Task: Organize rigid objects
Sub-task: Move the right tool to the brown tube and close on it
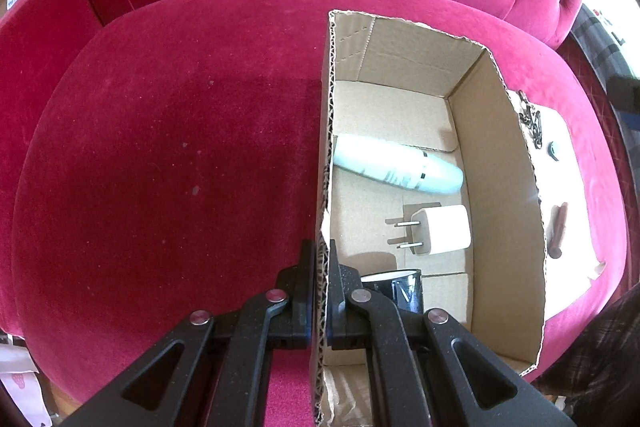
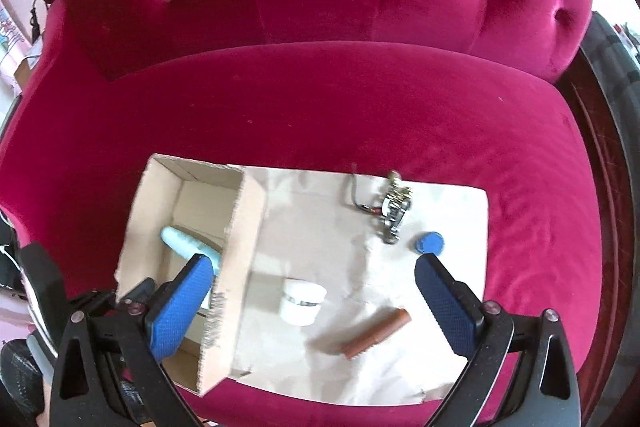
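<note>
the right claw (image 2: 314,301) is wide apart with nothing in it, hanging over the brown paper (image 2: 452,211). right under it sits the little white jar (image 2: 302,301), nearer the left pad. the brown stick (image 2: 376,333) lies just beside it, toward the right pad — its long side runs slanted, low left to high right. the blue cap (image 2: 429,242) and the metal chain (image 2: 394,209) are farther up.

the left claw (image 1: 320,291) is pinched tight on the near wall of the cardboard box (image 1: 500,163). inside lie a pale bottle (image 1: 396,165), a white plug (image 1: 440,229) and a black cup (image 1: 396,287).

the box wall stands close on the left — there is more open room on the right.
</note>
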### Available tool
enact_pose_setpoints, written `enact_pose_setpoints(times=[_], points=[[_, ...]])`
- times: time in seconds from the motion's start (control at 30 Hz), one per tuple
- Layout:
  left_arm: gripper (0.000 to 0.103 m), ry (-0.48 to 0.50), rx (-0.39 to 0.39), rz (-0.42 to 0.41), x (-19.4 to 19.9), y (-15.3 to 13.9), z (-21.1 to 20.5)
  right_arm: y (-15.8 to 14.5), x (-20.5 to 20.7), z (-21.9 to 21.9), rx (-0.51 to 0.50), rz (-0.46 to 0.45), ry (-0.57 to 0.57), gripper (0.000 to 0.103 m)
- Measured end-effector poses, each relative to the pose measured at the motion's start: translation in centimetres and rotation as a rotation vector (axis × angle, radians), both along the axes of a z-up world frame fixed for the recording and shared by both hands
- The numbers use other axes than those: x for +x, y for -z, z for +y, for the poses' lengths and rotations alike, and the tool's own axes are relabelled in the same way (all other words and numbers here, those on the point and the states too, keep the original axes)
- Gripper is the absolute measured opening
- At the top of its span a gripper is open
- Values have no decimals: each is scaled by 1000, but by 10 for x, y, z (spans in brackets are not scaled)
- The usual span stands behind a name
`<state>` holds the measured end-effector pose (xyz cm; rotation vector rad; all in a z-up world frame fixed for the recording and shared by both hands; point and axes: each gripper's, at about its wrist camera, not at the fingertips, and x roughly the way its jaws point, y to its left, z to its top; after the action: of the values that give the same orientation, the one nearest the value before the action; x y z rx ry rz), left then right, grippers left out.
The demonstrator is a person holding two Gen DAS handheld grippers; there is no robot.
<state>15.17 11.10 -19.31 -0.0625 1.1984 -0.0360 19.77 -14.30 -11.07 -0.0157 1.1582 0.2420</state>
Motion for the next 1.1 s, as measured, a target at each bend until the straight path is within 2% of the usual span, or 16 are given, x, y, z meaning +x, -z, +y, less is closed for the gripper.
enact_pose_setpoints(times=[0.43,0.73,1.1], points=[[3,-2,-2,0,1,0,2,39,-14,-37,-78,82,120,103],[3,1,2,-2,1,0,2,78,-16,-57,-50,195,226,103],[3,-1,1,-2,1,0,1,117,-18,-60,-64,290,268,103]])
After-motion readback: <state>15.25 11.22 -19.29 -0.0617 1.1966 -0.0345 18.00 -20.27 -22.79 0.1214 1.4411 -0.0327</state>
